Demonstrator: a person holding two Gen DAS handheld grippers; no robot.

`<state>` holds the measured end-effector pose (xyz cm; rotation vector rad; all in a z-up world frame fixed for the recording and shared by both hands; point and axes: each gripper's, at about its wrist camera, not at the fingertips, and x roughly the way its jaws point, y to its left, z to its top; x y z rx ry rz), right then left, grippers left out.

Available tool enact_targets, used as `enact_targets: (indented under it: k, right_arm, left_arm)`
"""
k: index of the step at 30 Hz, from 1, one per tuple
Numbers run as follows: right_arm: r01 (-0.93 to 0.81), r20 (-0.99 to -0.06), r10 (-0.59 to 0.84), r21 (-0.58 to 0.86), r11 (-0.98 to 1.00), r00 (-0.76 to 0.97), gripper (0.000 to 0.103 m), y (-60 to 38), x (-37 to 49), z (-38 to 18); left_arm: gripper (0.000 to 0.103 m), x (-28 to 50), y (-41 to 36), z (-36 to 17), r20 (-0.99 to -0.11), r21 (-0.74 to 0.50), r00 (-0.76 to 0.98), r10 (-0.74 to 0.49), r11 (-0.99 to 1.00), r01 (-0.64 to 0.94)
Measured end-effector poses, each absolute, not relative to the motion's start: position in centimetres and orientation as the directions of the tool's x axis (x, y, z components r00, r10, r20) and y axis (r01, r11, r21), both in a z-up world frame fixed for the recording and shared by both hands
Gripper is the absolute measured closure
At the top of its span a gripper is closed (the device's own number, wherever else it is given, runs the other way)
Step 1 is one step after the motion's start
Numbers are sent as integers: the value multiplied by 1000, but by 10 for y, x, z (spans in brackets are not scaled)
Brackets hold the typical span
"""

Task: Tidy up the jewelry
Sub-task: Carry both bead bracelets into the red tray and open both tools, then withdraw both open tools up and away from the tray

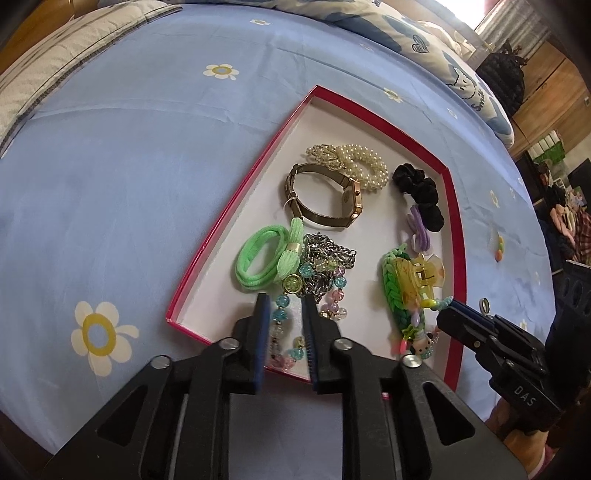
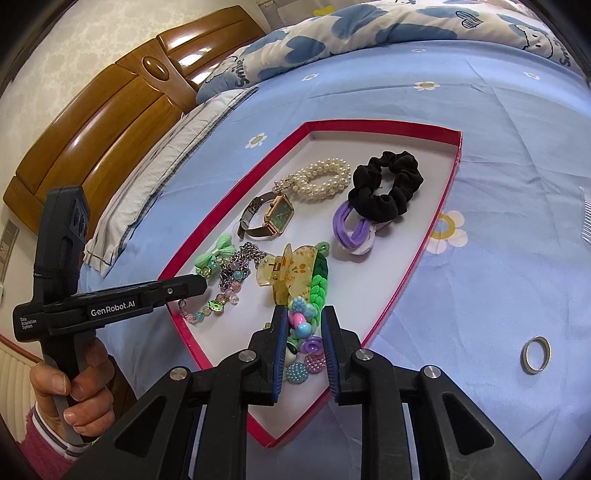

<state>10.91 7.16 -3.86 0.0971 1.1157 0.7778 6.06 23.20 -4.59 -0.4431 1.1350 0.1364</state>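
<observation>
A red-rimmed white tray on the bed holds a gold watch, a pearl bracelet, a black scrunchie, purple hair ties, a green hair tie, a metal chain, a yellow claw clip and bead bracelets. My left gripper is open over a pastel bead bracelet. My right gripper is open over a colourful bead bracelet at the tray's near end. Neither holds anything.
A metal ring lies on the blue flowered sheet right of the tray. A small coloured bead piece lies there too. Pillows, a duvet and a wooden headboard are beyond.
</observation>
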Motion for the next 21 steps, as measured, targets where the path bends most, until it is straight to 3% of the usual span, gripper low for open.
enact_targets:
  k: [4, 8, 11, 17, 21]
  right_arm:
    - [-509, -764, 608, 444, 737, 215, 69, 70, 107, -34]
    - [-501, -753, 616, 452, 738, 230, 67, 63, 104, -28]
    - [-487, -741, 626, 465, 740, 243, 60, 56, 102, -23]
    - [-471, -718, 643, 485, 737, 267, 57, 45, 100, -15]
    - [-457, -697, 661, 509, 730, 278, 49, 40, 99, -11]
  left_arm:
    - [81, 60, 230, -44, -897, -272, 426, -116, 905, -326]
    - [77, 56, 228, -40, -894, -275, 433, -118, 906, -322]
    - [72, 53, 223, -35, -889, -278, 442, -121, 909, -312]
    - [71, 46, 215, -28, -883, -282, 452, -126, 912, -297]
    - [57, 39, 213, -22, -871, -300, 473, -133, 907, -296]
